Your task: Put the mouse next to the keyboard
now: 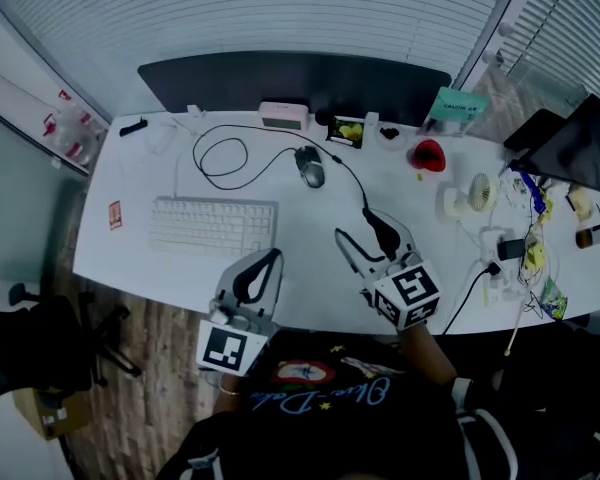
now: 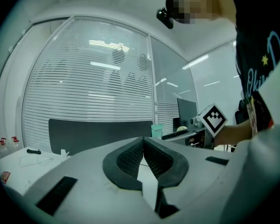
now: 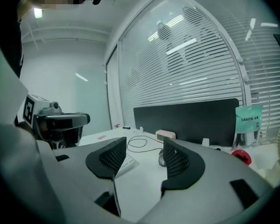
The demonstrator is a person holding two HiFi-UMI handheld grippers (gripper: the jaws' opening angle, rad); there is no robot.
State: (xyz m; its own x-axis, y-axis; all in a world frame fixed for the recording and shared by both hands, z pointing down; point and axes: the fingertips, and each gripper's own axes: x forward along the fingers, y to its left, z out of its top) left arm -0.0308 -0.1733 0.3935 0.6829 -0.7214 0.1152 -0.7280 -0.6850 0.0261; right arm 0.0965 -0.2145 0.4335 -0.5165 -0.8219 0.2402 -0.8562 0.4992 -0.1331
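head view, left tongs (image 1: 270, 258) closed and empty, right tongs (image 1: 352, 222) open, mouse (image 1: 311, 167) apart from keyboard (image 1: 213, 225), teal box (image 1: 457, 106) print unreadable

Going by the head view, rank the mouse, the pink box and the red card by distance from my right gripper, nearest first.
1. Mouse, just ahead and to the left of the open right gripper.
2. Pink box, farther back, behind the mouse.
3. Red card, far left, beyond the keyboard.
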